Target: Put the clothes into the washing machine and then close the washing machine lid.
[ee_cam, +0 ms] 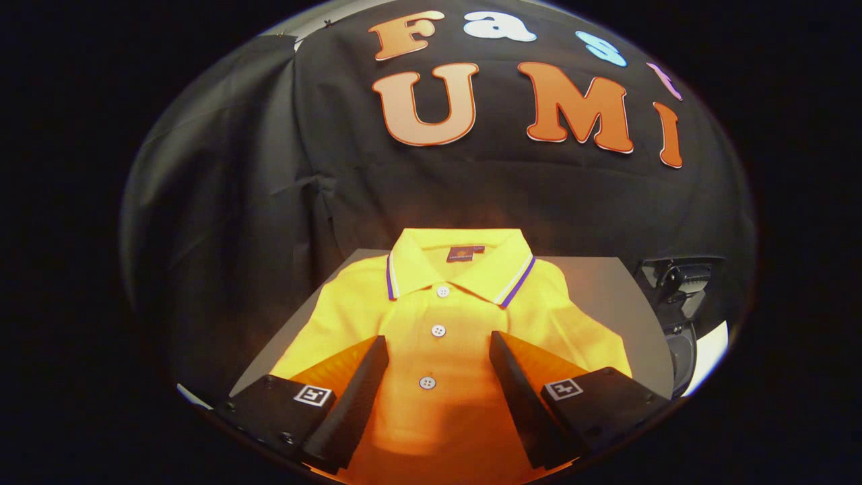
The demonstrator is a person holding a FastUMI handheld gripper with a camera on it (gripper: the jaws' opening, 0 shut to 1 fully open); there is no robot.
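yellow shirt (438,330) lay flat on the table (606,289), gripper (438,343) spread wide over its placket, holding nothing; pickup step, next needing a downward pinch.

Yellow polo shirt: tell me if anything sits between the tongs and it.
Nothing visible does. The yellow polo shirt lies flat on the grey surface, and the tongs stand open above it, fingers either side of the button placket, with no other item between them and the fabric.

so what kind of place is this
Probably a staged recording booth, not a home laundry room: black cloth wall, yellow polo shirt laid on a grey table, open claw above it.
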